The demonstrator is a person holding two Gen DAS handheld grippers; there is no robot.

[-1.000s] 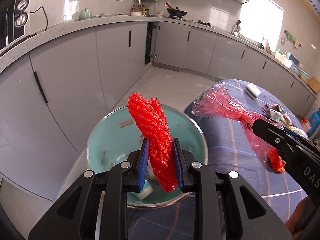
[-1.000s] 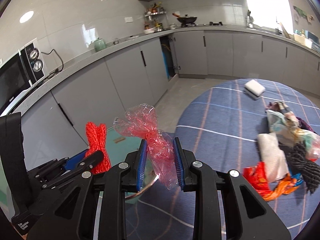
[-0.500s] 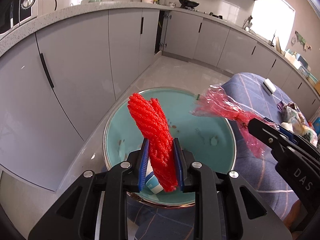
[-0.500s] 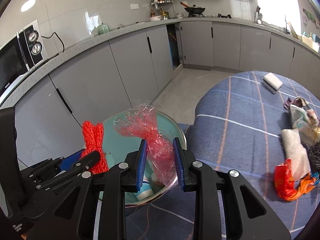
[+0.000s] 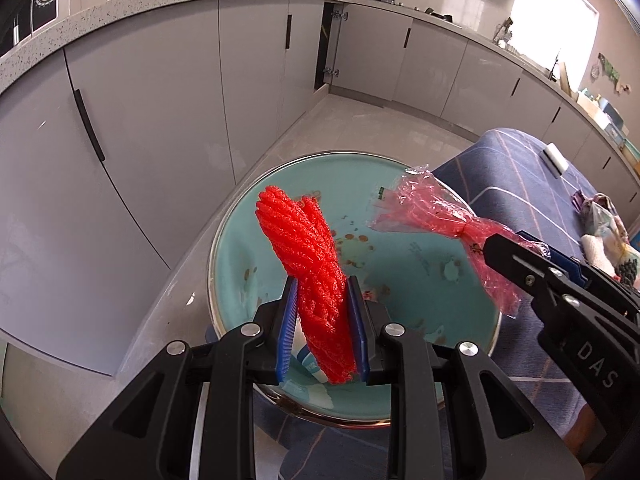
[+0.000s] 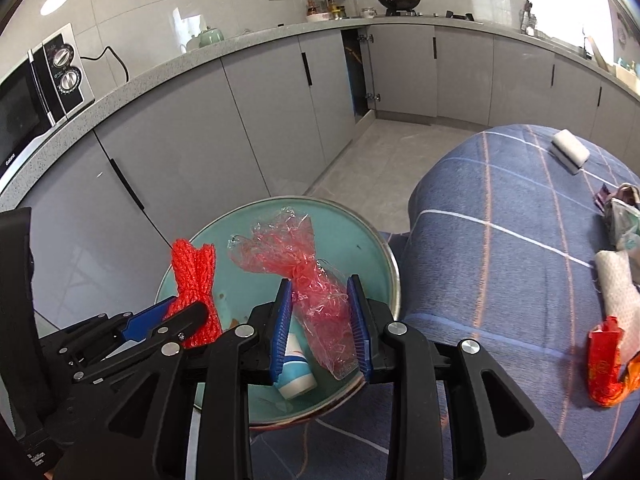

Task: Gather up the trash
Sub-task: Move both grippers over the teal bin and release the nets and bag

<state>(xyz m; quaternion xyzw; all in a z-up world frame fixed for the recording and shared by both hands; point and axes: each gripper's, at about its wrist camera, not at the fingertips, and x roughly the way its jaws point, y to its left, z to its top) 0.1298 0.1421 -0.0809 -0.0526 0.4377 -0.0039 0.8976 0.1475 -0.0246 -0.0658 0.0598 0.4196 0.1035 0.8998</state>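
Observation:
A round bin (image 5: 224,240) with a teal inside and a metal rim stands on the floor beside the table. My left gripper (image 5: 323,286) is shut on a red foam net (image 5: 304,240), which sticks up over the bin. To its right, my right gripper (image 5: 516,248) holds a crumpled red plastic bag (image 5: 424,212) above the bin too. In the right wrist view the bag (image 6: 288,252) sits between the blue pads of the right gripper (image 6: 320,286), whose jaws are opening slightly. The net (image 6: 194,268) and the left gripper (image 6: 176,312) show at the left.
A white and blue cup (image 6: 294,368) lies in the bin. The table with a blue checked cloth (image 6: 500,240) carries a red-orange wrapper (image 6: 604,360), a white paper towel (image 6: 616,288) and a white sponge (image 6: 570,152). Grey cabinets (image 5: 160,100) stand behind the bin.
Both grippers have moved forward and down with their loads. The bin now lies larger and more directly beneath them.

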